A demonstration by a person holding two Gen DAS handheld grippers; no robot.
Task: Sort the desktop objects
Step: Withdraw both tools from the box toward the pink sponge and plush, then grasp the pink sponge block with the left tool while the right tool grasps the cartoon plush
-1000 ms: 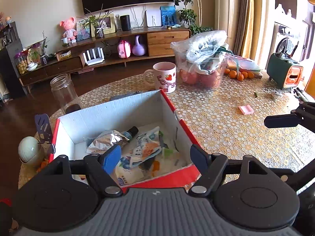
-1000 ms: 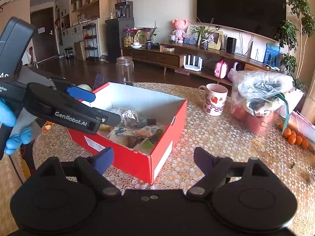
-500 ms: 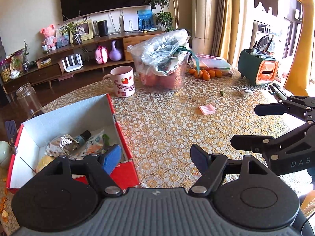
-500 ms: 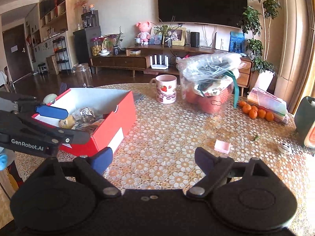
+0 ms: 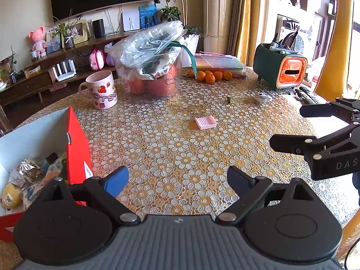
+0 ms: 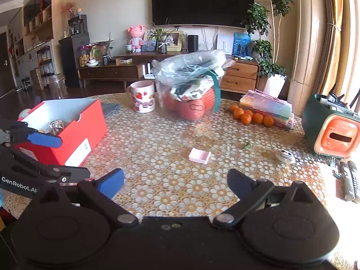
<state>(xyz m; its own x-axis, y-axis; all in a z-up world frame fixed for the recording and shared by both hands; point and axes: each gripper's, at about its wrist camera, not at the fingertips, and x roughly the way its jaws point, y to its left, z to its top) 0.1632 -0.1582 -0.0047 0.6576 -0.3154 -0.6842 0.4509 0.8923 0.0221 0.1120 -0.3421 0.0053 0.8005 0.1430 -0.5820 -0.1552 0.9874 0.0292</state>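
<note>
A small pink box (image 5: 205,122) lies alone on the flowered tablecloth, ahead of both grippers; it also shows in the right wrist view (image 6: 199,155). A red cardboard box (image 5: 78,144) with snack packets and a foil wrapper inside stands at the left (image 6: 74,132). My left gripper (image 5: 177,181) is open and empty above the cloth, right of the red box. My right gripper (image 6: 175,183) is open and empty, short of the pink box. Each gripper shows at the edge of the other's view.
A strawberry mug (image 6: 143,99), a bagged container of fruit (image 6: 191,90), several tangerines (image 6: 250,116) and a stack of folders stand at the back. A green and orange holder (image 6: 333,128), a small round object (image 6: 285,155) and remotes (image 6: 349,181) lie at the right.
Both grippers have swung right, away from the red box, and now face the middle of the table and the pink box. Both stay open and empty.
</note>
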